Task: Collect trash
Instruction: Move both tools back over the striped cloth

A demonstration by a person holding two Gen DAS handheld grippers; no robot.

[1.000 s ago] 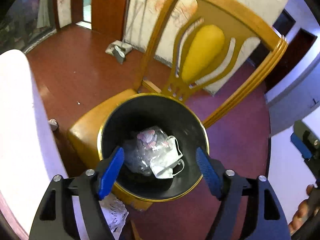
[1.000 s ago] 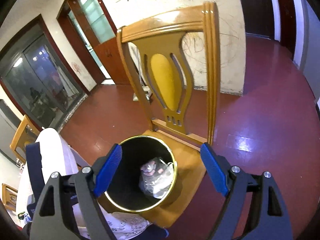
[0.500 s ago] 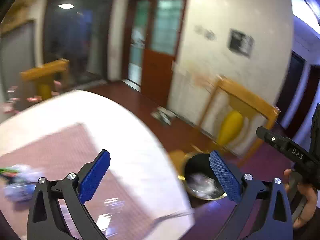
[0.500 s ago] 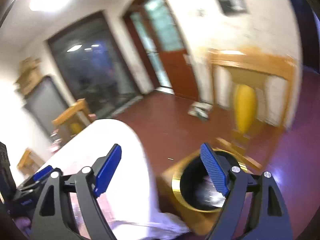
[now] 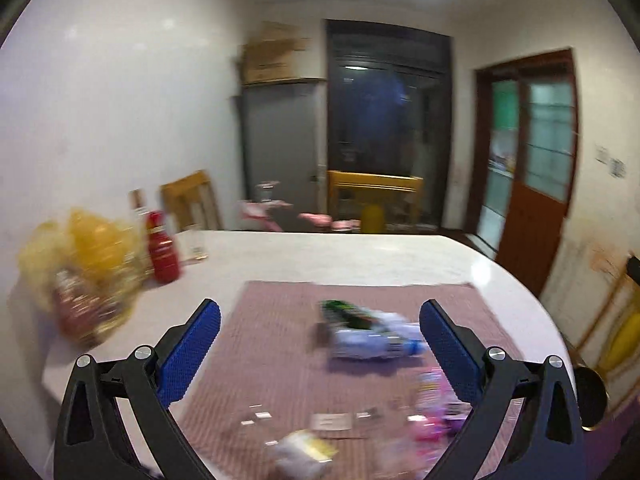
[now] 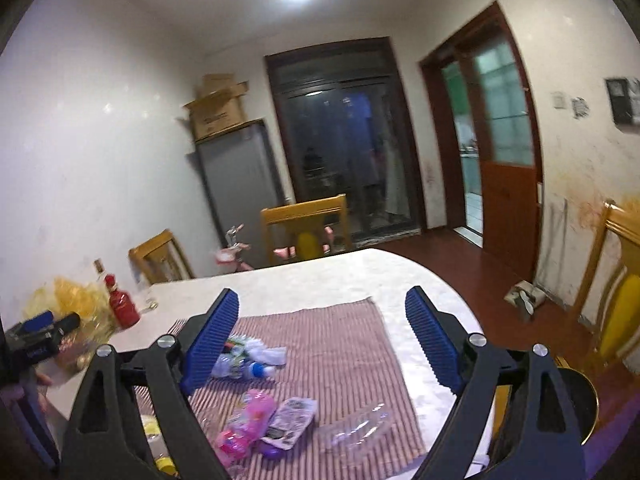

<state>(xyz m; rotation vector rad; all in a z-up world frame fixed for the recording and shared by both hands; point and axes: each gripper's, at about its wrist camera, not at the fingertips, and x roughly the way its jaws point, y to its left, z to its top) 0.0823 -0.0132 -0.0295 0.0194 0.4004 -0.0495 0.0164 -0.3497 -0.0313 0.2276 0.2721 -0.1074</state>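
Several pieces of trash lie on a striped mat (image 6: pixel 340 344) on the white table (image 6: pixel 320 280): a crushed plastic bottle with a blue cap (image 6: pixel 244 364), a pink wrapper (image 6: pixel 248 424), a white printed packet (image 6: pixel 290 420) and a clear plastic bottle (image 6: pixel 356 428). The crushed bottle (image 5: pixel 372 340) and pink wrapper (image 5: pixel 432 408) also show, blurred, in the left wrist view. My left gripper (image 5: pixel 316 352) is open and empty above the mat. My right gripper (image 6: pixel 322 340) is open and empty above the mat. The black bin's gold rim (image 6: pixel 580 396) shows at the table's right edge.
A red bottle (image 6: pixel 122 308), a glass (image 5: pixel 196 246) and a yellow bag of goods (image 5: pixel 80 268) stand at the table's left. Wooden chairs (image 6: pixel 304 228) stand behind the table and at the right (image 6: pixel 616 280). The left gripper's body (image 6: pixel 36 340) shows at the left.
Both grippers have swung up and away from the black bin on the chair and now face the table with the trash. Both stay open and empty.
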